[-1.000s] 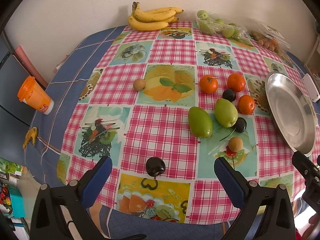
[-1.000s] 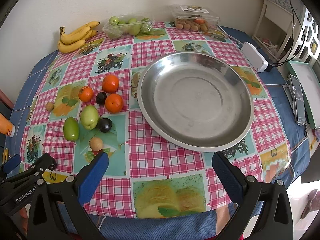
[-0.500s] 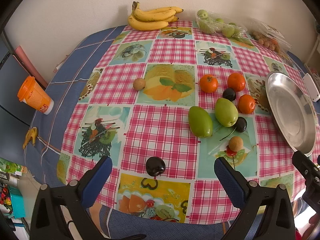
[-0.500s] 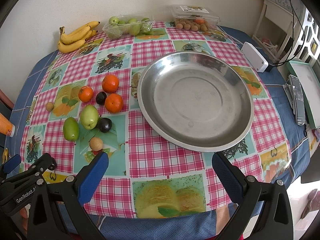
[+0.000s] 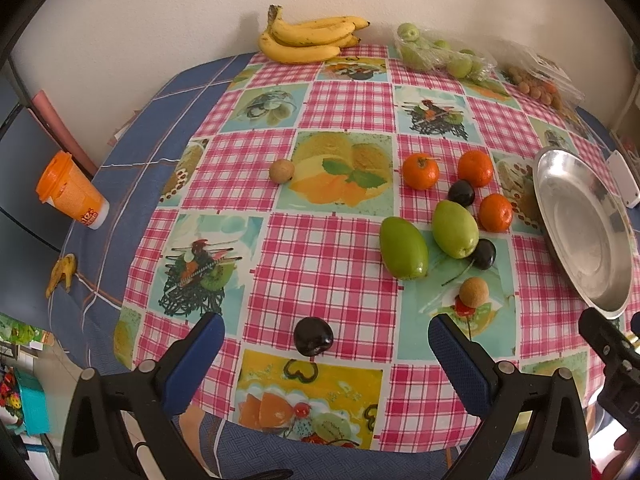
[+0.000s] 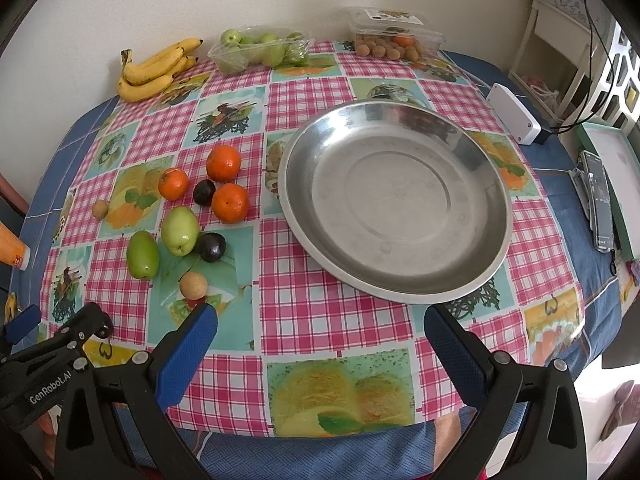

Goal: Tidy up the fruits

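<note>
Your left gripper (image 5: 326, 342) hangs wide open and empty over the near table edge, a dark plum (image 5: 313, 336) lying between its fingers. Your right gripper (image 6: 320, 330) is equally spread, holding nothing, before the empty steel dish (image 6: 394, 204). Tangerines (image 6: 229, 202) and green mangoes (image 6: 179, 230) cluster left of it.

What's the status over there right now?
Both grippers open, holding nothing. Steel dish holds no fruit; dark plum nearest left gripper. Nothing blocking.
</note>
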Demonstrator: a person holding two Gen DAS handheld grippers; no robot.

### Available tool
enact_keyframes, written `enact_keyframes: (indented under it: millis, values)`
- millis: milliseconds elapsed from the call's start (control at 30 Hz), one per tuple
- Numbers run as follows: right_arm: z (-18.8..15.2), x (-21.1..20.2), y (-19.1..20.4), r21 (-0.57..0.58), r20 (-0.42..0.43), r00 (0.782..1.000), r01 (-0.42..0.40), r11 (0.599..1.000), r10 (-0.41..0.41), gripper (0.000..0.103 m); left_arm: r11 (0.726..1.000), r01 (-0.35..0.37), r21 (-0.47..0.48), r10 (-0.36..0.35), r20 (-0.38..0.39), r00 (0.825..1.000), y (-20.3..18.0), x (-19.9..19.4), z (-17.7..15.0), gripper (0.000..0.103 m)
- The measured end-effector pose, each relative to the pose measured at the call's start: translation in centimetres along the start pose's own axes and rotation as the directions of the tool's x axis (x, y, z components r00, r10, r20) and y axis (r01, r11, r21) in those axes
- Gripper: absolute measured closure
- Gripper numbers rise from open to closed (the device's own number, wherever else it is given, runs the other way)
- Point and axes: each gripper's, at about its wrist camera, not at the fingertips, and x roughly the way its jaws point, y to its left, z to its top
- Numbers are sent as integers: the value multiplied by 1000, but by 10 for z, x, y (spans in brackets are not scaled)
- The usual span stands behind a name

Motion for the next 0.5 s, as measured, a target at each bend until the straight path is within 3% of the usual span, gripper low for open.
enact_keyframes:
  millis: [167, 500]
  values:
    - [0, 9, 8, -16, -24, 999, -38, 999, 38, 0, 999, -8, -34, 8, -14, 1000, 11, 6, 2, 0]
    - [-1, 18, 14, -39, -41, 999, -33, 999, 31, 0, 1000, 9, -27, -10, -22, 1000, 5, 9, 4, 0]
